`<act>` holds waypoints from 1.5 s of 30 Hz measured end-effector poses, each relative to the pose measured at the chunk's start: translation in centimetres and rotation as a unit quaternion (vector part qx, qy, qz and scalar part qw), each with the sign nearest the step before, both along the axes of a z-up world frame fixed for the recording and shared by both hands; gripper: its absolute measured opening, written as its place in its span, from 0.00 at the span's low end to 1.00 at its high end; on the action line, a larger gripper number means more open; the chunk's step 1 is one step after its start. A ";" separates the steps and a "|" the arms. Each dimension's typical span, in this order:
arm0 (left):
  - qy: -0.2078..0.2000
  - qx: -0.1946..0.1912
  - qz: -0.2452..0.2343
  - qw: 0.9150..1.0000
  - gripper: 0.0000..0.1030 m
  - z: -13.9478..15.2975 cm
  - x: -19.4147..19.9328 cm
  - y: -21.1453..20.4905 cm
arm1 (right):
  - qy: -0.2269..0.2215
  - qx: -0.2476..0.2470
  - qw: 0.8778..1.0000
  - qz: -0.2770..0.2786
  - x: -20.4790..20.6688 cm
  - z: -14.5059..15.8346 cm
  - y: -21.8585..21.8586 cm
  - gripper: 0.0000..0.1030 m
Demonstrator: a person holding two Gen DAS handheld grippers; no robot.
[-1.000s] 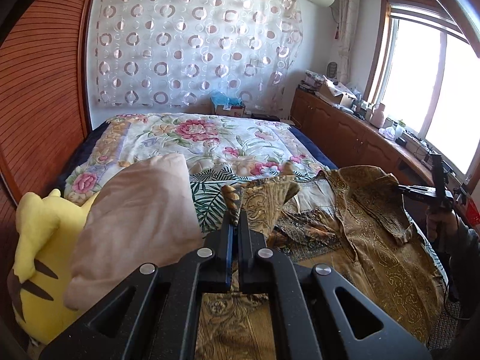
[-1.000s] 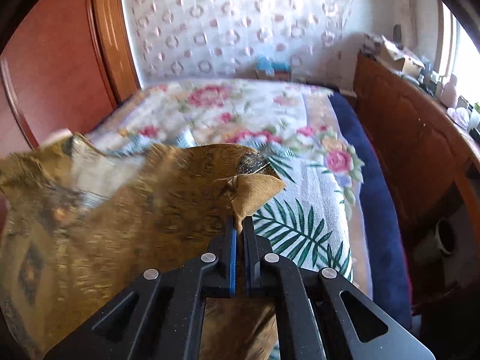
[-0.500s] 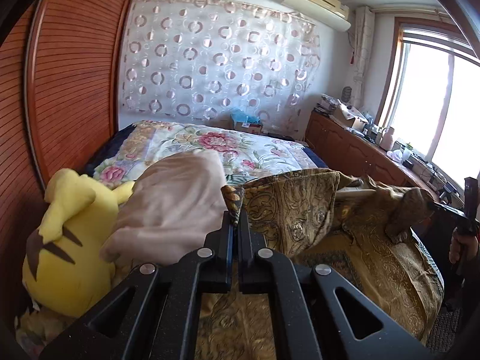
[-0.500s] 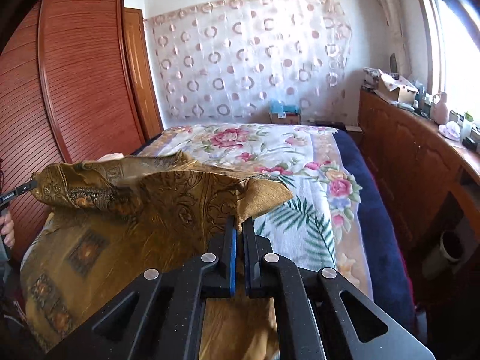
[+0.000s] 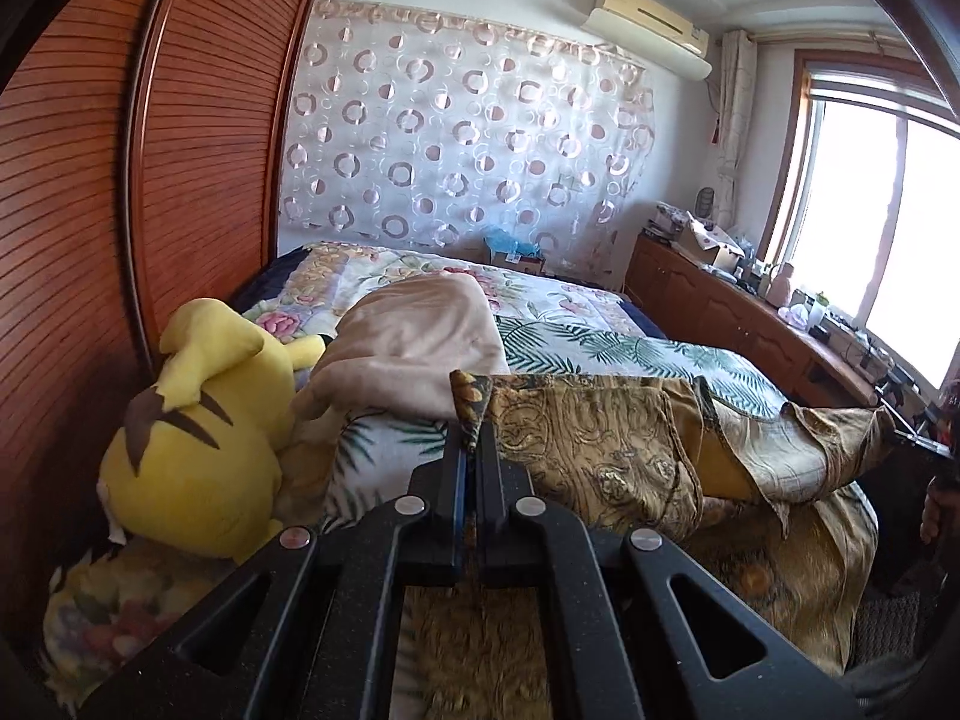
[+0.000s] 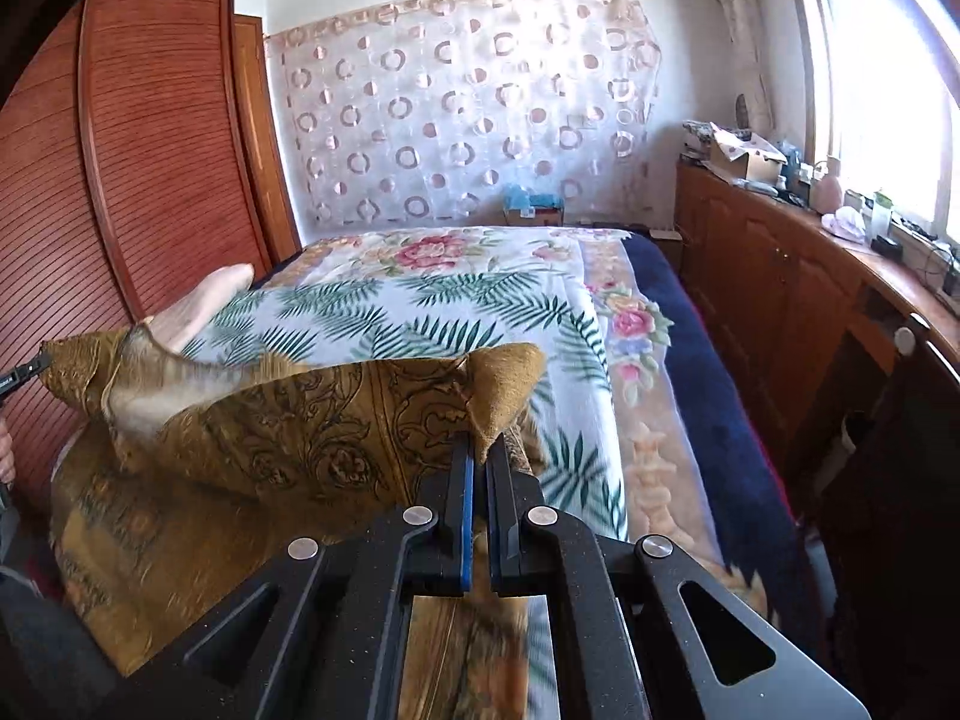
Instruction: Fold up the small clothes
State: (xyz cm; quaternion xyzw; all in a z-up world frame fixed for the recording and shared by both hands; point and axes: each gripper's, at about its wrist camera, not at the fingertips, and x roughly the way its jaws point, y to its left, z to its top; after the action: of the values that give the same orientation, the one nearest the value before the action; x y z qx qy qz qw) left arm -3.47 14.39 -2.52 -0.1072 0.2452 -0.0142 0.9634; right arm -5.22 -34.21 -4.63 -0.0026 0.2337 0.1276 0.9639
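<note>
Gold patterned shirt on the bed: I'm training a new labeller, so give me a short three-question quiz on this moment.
1. True or false: both the left gripper and the right gripper are shut on the gold shirt.
2. What lies directly left of the pink-beige blanket in the left wrist view? A) yellow plush toy B) cardboard box C) window
3. Fill in: the bedspread under the shirt shows green ___ leaves.

Key: 1 true; 2 A; 3 palm.
</note>
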 end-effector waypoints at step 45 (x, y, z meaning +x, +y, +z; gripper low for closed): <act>0.223 0.052 -0.066 0.971 0.65 -7.4 12.8 -0.2 | 0.151 -0.026 0.988 0.000 12.5 -2.0 -0.5 0.61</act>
State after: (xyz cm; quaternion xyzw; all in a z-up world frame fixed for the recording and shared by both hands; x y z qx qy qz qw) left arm 9.35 14.22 -9.94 -0.0410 0.4612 -0.0412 0.8854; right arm 7.30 -34.67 -6.67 -0.0087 0.3794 0.1203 0.9173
